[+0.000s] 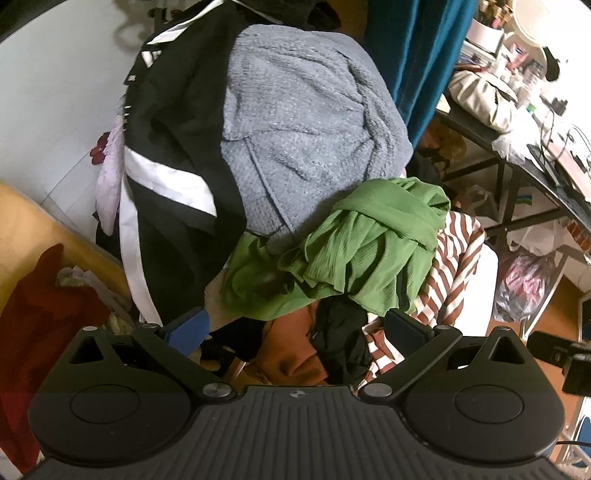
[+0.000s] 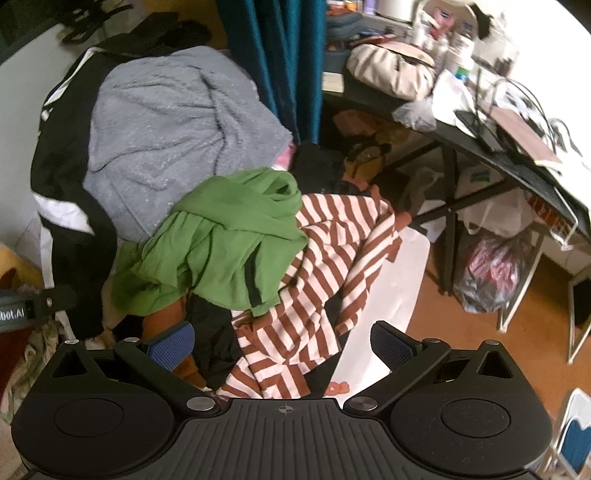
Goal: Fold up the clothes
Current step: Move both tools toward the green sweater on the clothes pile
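Hovering with both the left tool and right tool wide open and empty over the heaped pile, probably best picking the crumpled green ribbed garment lying on top, pinching one edge.

A teal curtain hangs at twelve o'clock in the right wrist view, reaching down behind the heap. A black table with crossed legs runs from one toward three o'clock, its top crowded: a beige bag lies near its far end, bottles and jars stand behind it, and cables loop over papers nearer the edge. Beneath the table, at four o'clock, a plastic bag of reddish contents sits on the orange-brown floor. In the left wrist view a white wall fills ten o'clock
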The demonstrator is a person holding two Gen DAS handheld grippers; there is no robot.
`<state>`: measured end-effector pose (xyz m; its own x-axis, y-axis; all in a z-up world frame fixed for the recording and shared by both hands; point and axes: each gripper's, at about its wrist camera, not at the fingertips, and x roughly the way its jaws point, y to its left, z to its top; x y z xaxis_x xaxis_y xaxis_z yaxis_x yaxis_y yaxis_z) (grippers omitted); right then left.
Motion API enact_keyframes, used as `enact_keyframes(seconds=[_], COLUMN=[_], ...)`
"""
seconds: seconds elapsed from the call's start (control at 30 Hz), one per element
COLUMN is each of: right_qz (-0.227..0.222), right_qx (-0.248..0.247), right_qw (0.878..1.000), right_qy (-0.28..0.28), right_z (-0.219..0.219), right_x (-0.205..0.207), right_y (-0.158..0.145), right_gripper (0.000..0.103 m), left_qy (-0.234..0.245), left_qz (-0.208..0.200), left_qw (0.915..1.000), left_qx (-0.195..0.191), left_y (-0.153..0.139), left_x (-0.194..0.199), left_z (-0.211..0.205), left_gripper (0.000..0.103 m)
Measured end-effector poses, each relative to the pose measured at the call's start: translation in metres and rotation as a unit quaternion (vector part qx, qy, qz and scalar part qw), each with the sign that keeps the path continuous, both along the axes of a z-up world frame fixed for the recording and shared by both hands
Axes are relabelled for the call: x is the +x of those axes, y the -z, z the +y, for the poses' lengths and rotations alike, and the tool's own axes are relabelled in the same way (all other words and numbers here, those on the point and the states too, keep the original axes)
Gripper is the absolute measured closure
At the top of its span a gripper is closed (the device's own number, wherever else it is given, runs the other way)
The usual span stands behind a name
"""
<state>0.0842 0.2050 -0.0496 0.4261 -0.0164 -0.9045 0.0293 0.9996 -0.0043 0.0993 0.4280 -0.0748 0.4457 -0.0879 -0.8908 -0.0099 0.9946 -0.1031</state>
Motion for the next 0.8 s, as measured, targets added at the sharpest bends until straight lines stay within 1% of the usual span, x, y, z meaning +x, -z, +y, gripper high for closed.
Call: enact_keyframes(seconds=[0.1, 0.37, 0.63, 0.8], right_qz=[0.001, 0.004, 0.004, 0.004], right_qx=[-0.011, -0.023, -0.026, -0.014], right_qw=[1.0, 0.999, 0.998, 1.0], right_qy=[-0.019, -0.037, -0.049, -0.02], right_z=[0.006, 0.009, 0.007, -0.006], right_x=[0.0, -0.001, -0.007, -0.014], right_y=[-0.001, 0.0, 0.002, 0.003], right_gripper=[0.001, 0.001, 0.001, 0.001], left_qy=[-0.017, -0.075, -0.069, -0.059], left_qz=[-0.003, 0.003, 0.002, 0.004], left_qw=[0.9998, 0.9968, 0.9975, 0.998], left_qx=[-0.008, -0.029, -0.018, -0.021], left_y=[-0.001, 0.004, 0.002, 0.003], left_x=[-0.003, -0.012, -0.018, -0.021], left_z=[0.005, 0.018, 0.008, 0.004], left_gripper=[0.0, 0.0, 0.0, 0.0])
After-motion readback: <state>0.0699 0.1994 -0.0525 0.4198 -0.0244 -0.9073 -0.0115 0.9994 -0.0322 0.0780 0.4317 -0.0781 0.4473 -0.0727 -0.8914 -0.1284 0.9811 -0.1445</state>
